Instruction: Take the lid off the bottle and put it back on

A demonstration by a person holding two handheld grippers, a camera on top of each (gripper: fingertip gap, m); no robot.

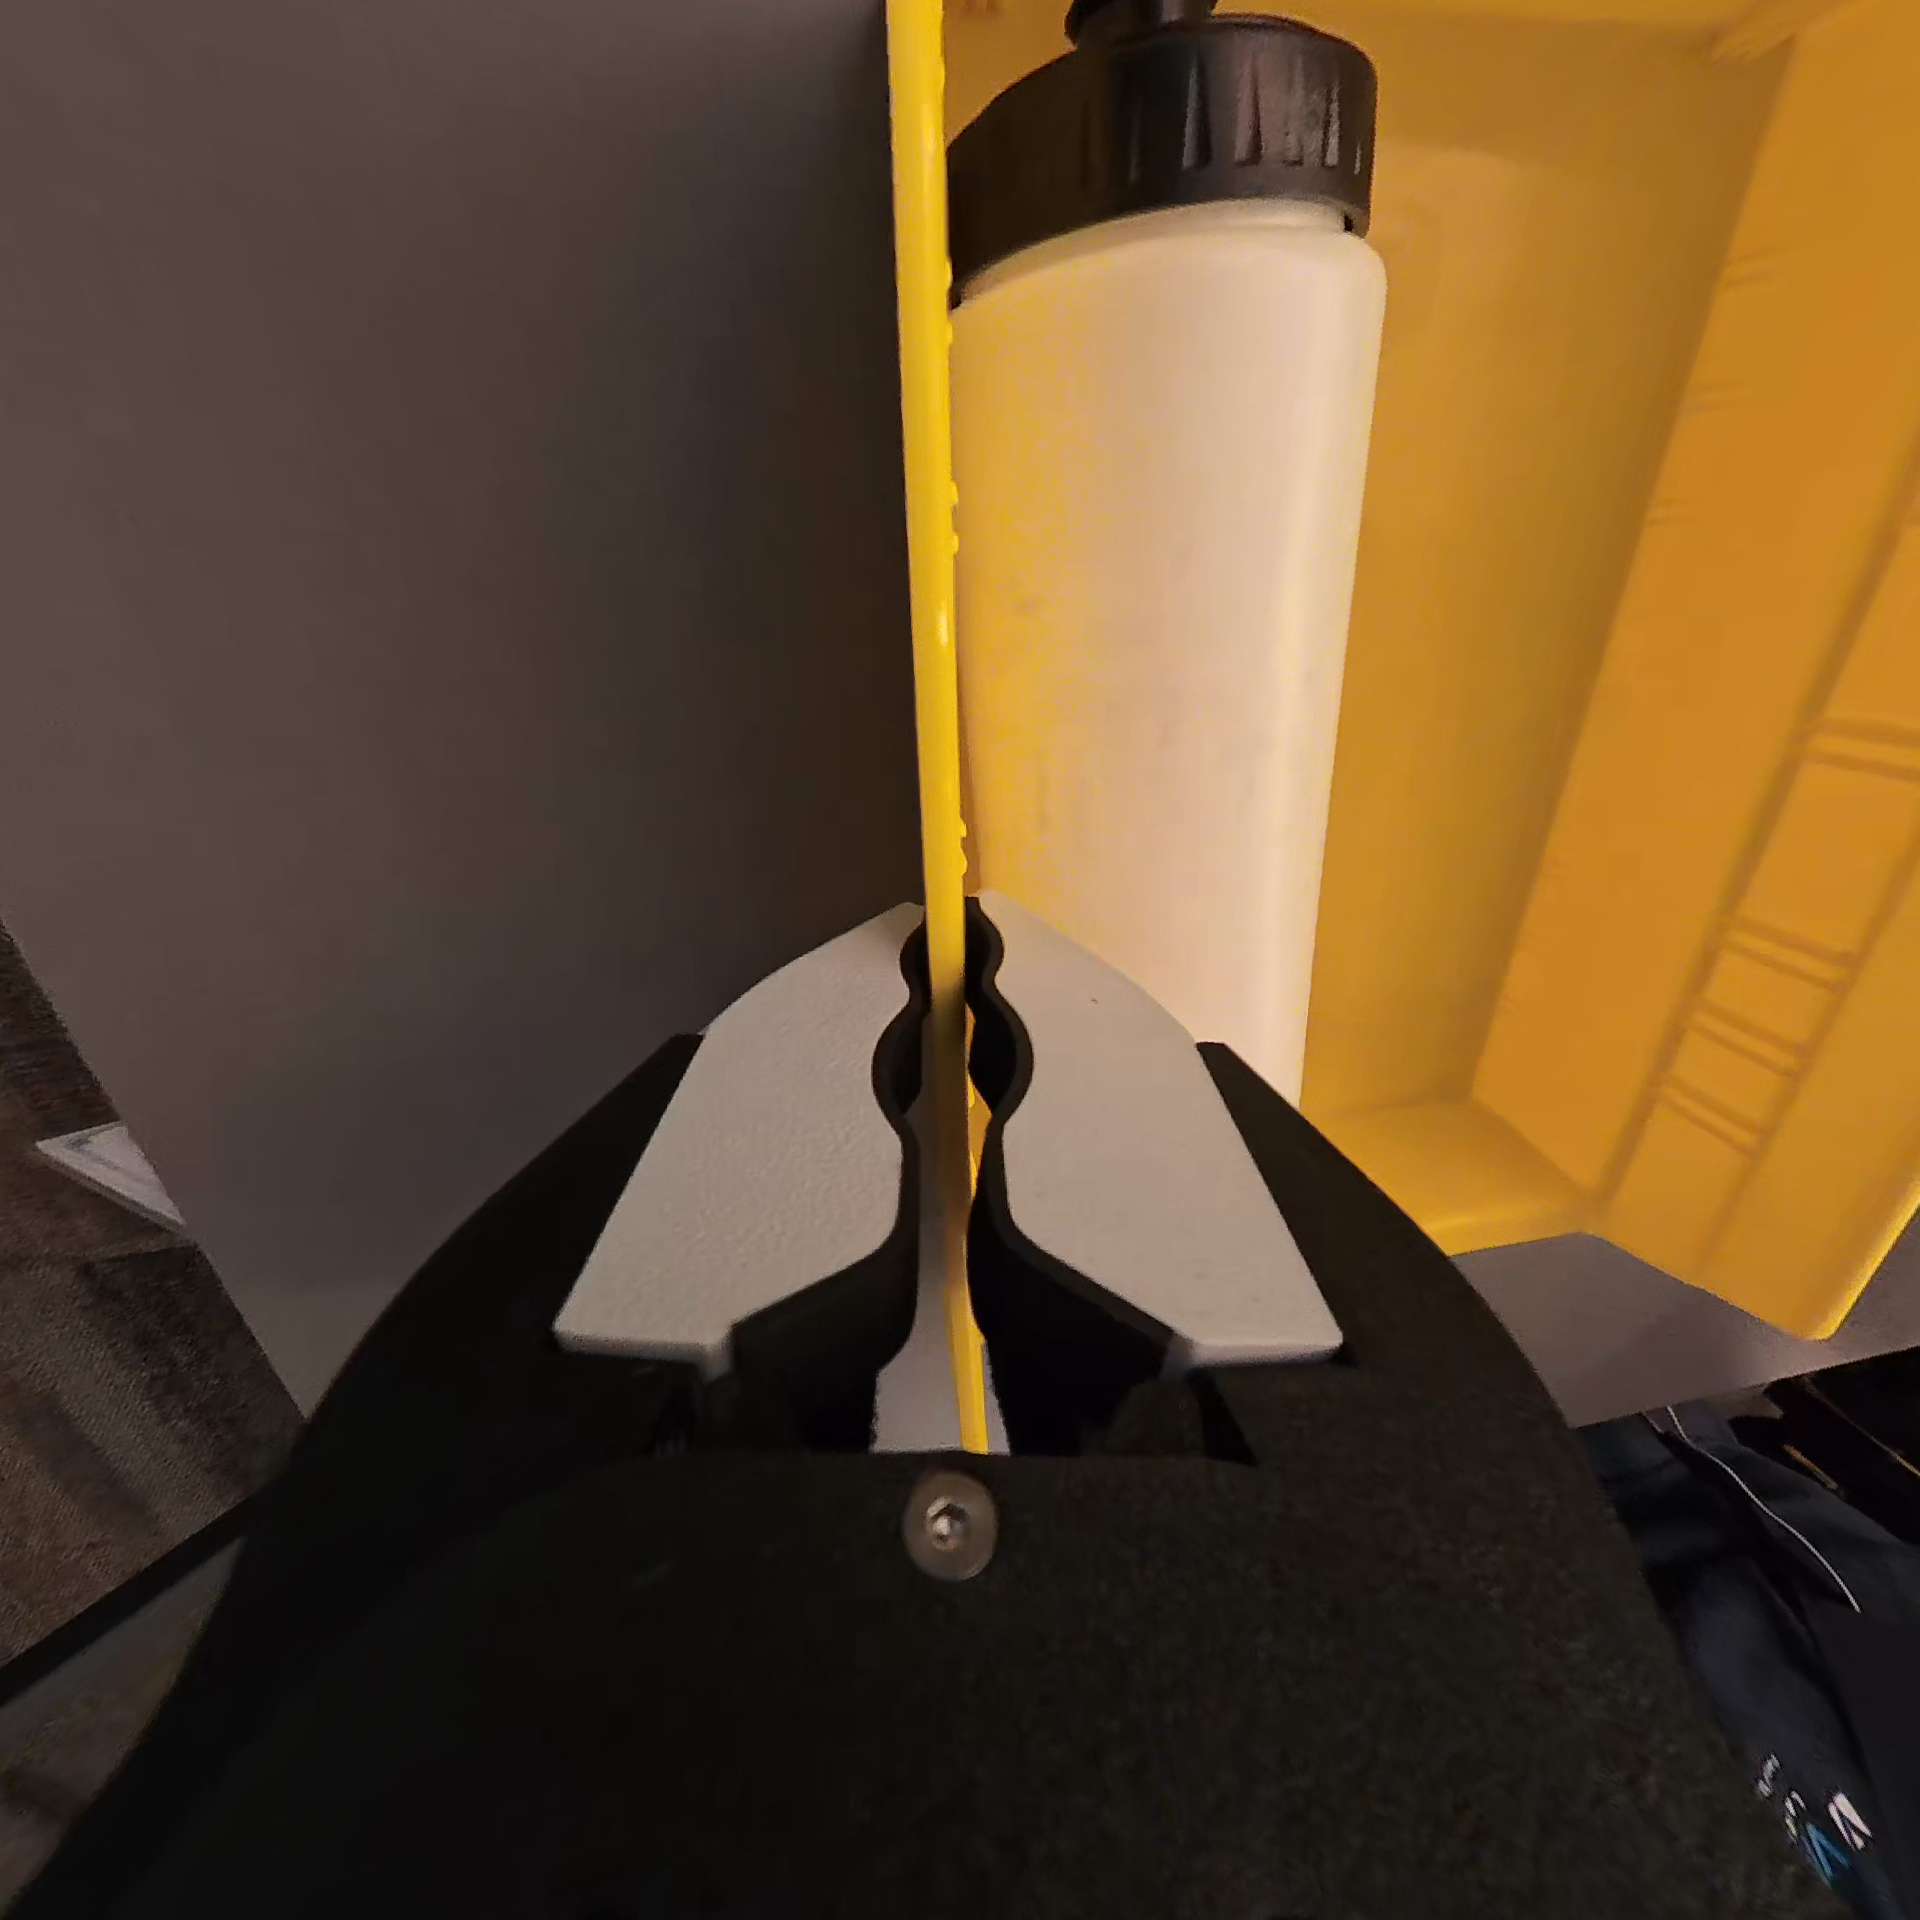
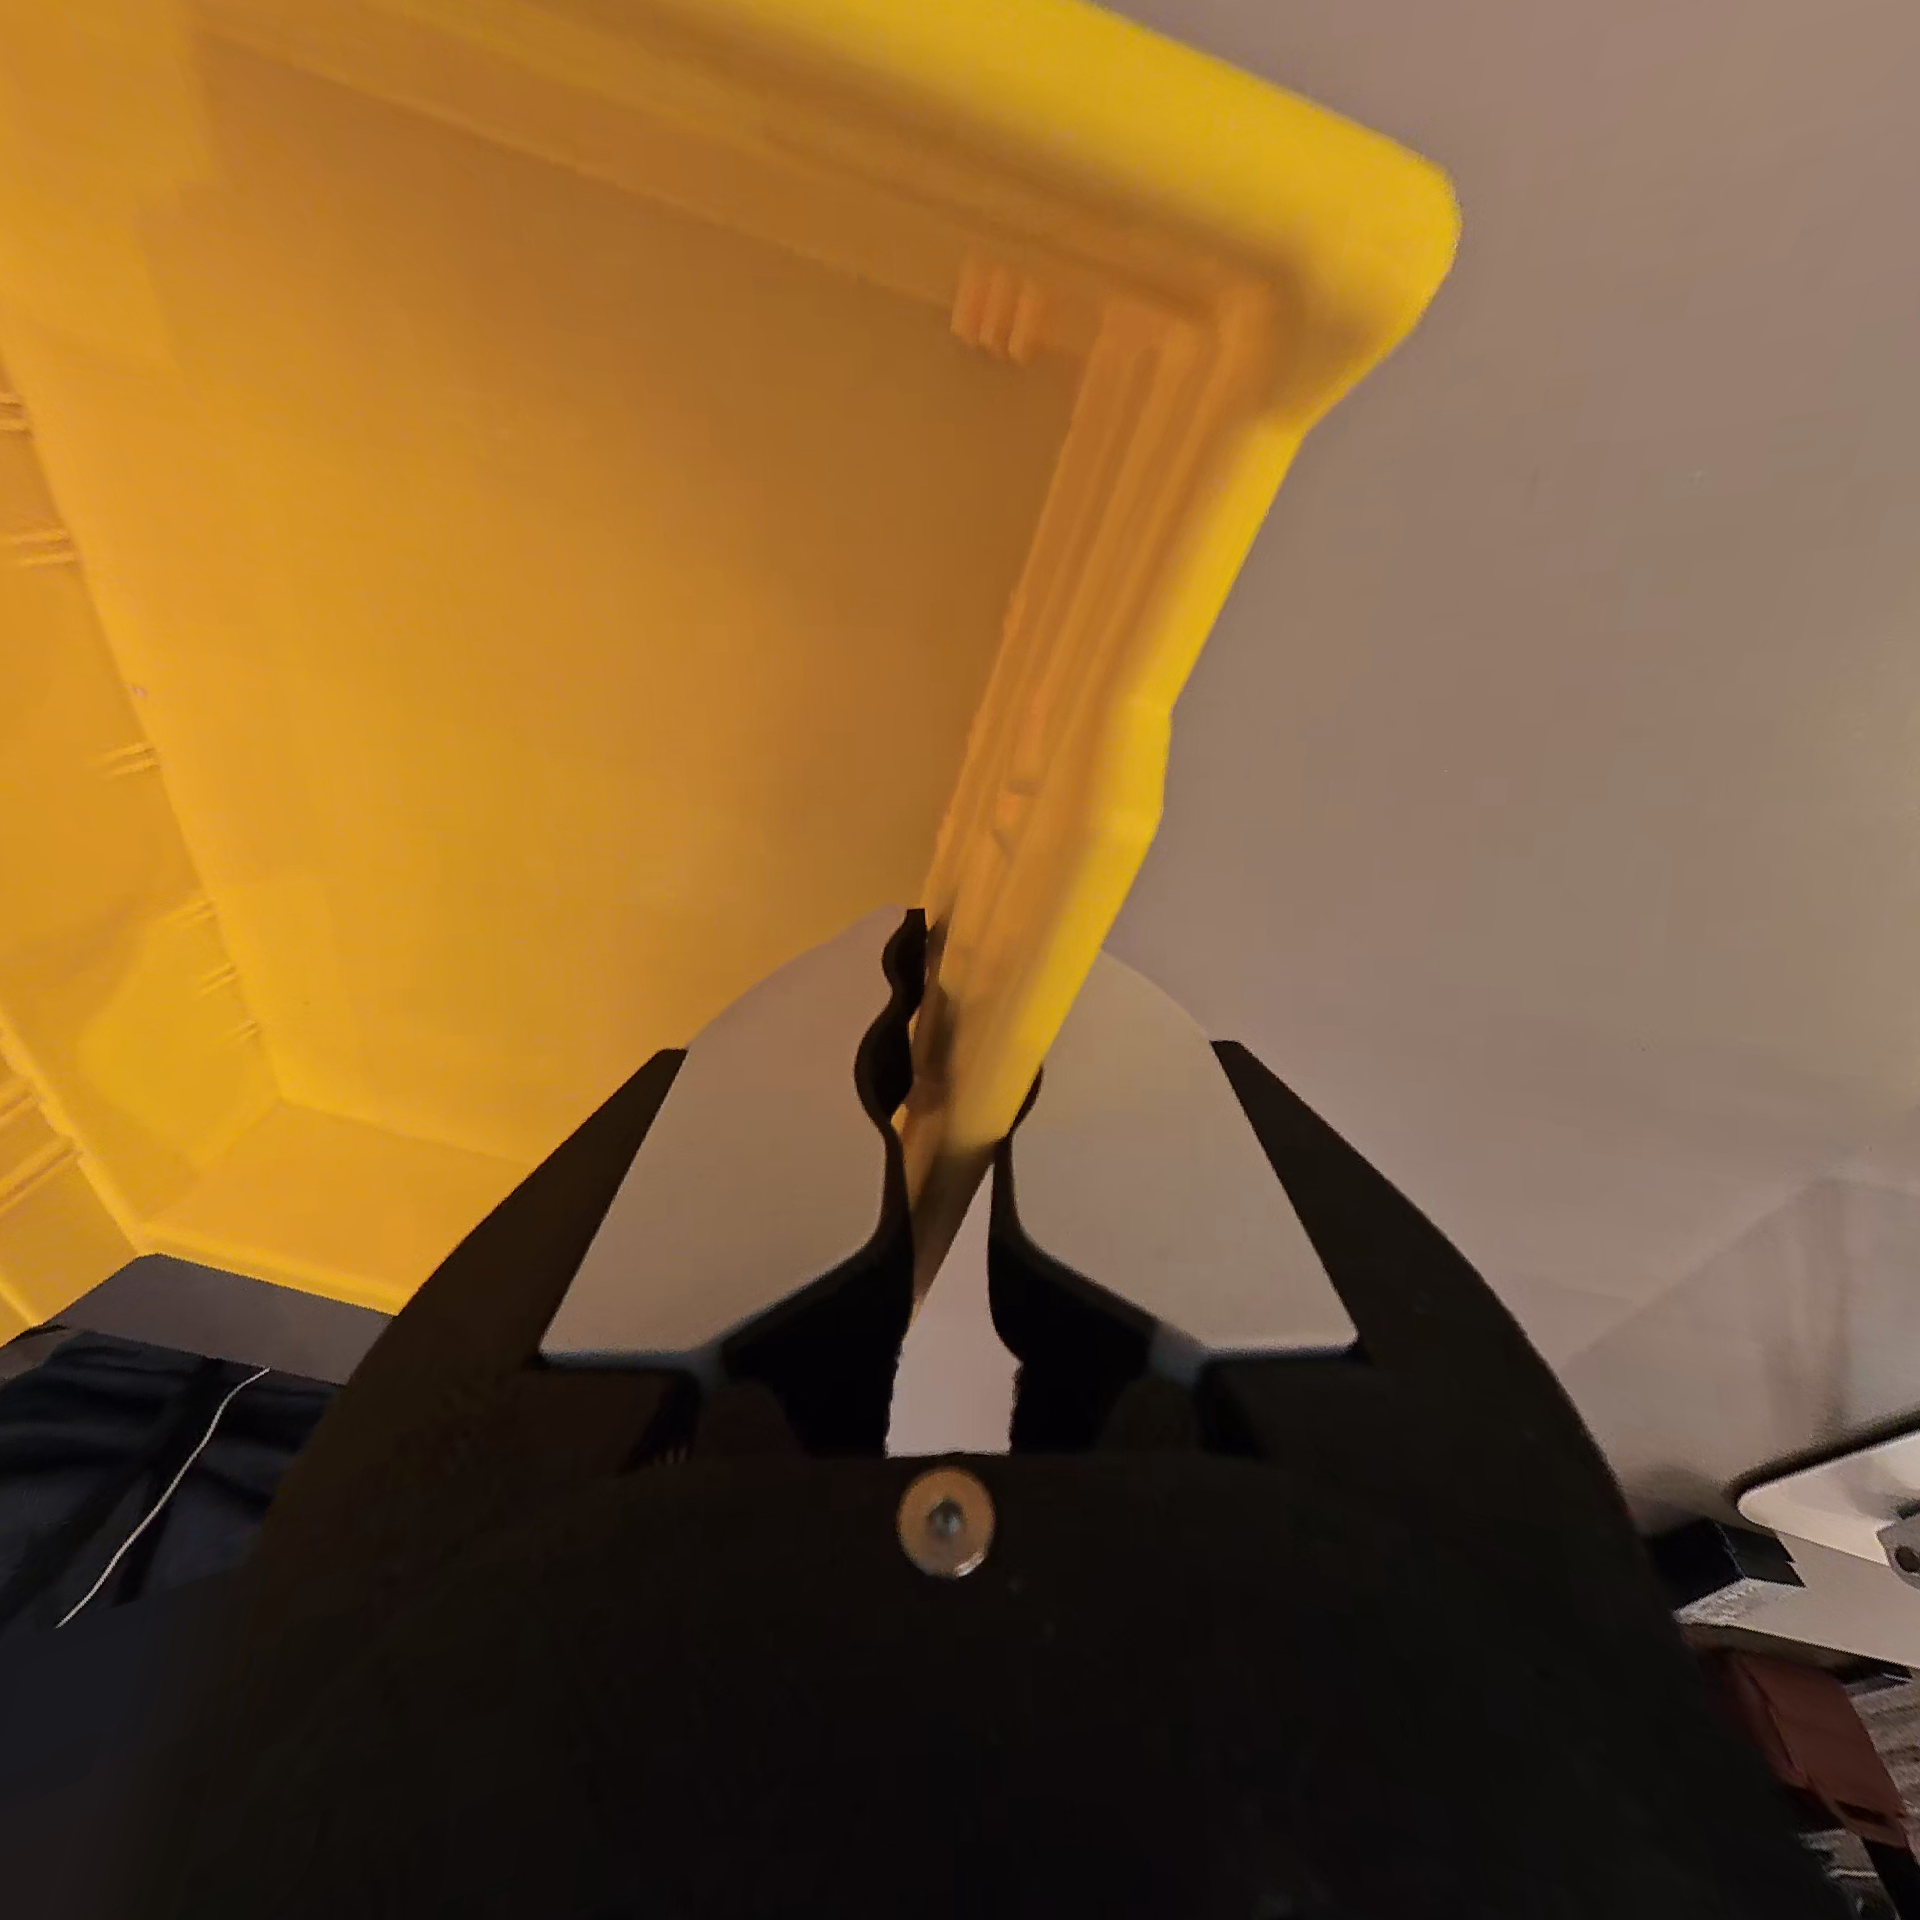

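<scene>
Both hand-held grippers pinch rim of yellow plastic bin: left hand-held gripper on 1 wall, right hand-held gripper opposite. White plastic bottle inside, black ribbed screw lid on. Judged step: positioning bin, lid untouched. Next: release rim, grasp bottle and lid.

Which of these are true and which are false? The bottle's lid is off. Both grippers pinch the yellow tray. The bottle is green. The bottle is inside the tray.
1. The lid is off: false. The black lid sits on the bottle.
2. Both grippers pinch the tray: true. The left gripper and right gripper each clamp a wall of the yellow tray.
3. The bottle is green: false. It is white.
4. The bottle is inside the tray: true.
</scene>
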